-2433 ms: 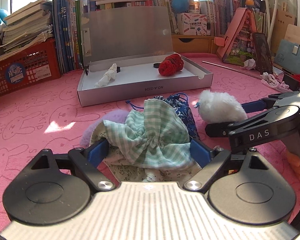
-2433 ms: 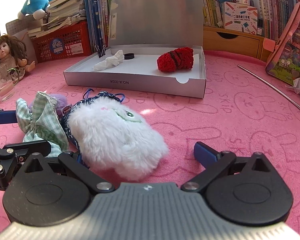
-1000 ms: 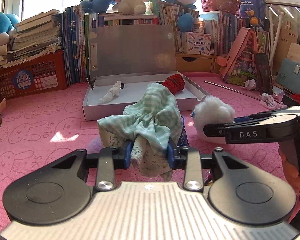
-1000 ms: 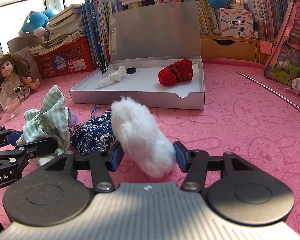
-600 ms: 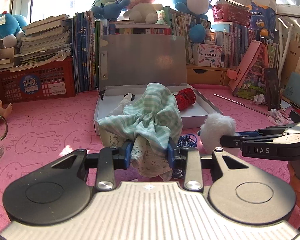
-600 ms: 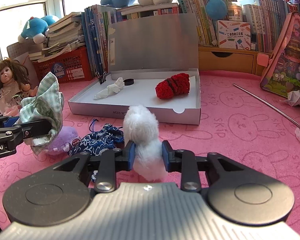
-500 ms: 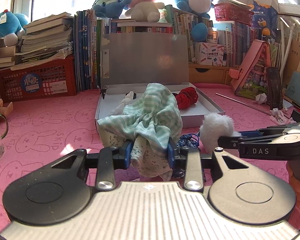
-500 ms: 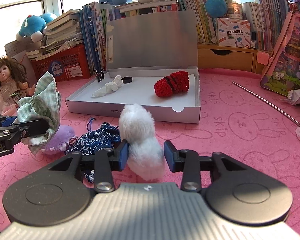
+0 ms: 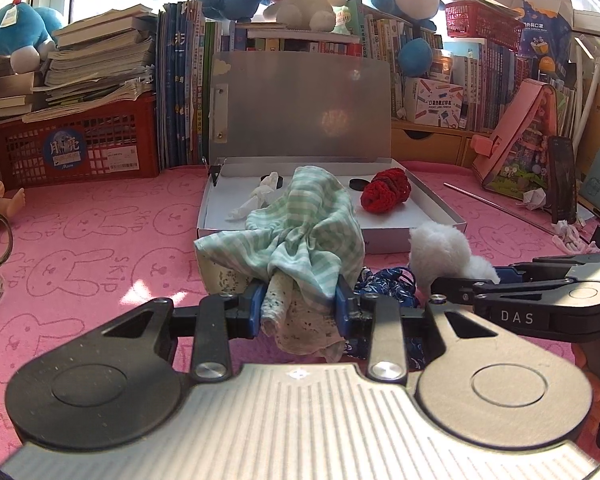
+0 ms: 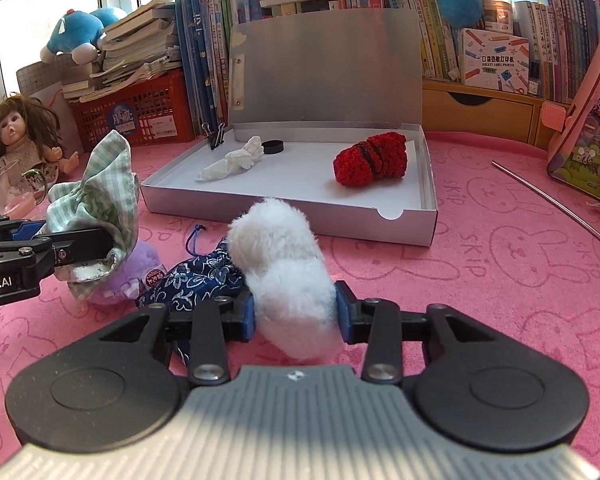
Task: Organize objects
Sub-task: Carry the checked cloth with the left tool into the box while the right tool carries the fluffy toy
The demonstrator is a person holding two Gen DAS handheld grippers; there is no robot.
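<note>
- Left gripper (image 9: 300,306): clamped on the green checked pouch (image 9: 304,236). The pouch is bunched between the blue pads and appears lifted off the pink mat (image 9: 100,232).
- Target: the open box (image 9: 400,234) lies straight ahead and far of the left gripper, with its long axis running left to right and its lid upright at the far side. In the left view the pouch hides part of the box floor.
- Box contents: a white wad (image 10: 232,162), a black ring (image 10: 273,146) and a red knit piece (image 10: 374,158). The floor between them is bare.
- Right gripper (image 10: 295,314): closed on the white plush (image 10: 286,268). The box lies ahead of it, slightly left. Whether the plush's bottom touches the mat cannot be told.
- Reach: both grippers look about equally near the box front wall.
- Left on the mat: a blue floral pouch (image 10: 196,276) and a purple plush (image 10: 140,268), the latter partly covered by the checked pouch.
</note>
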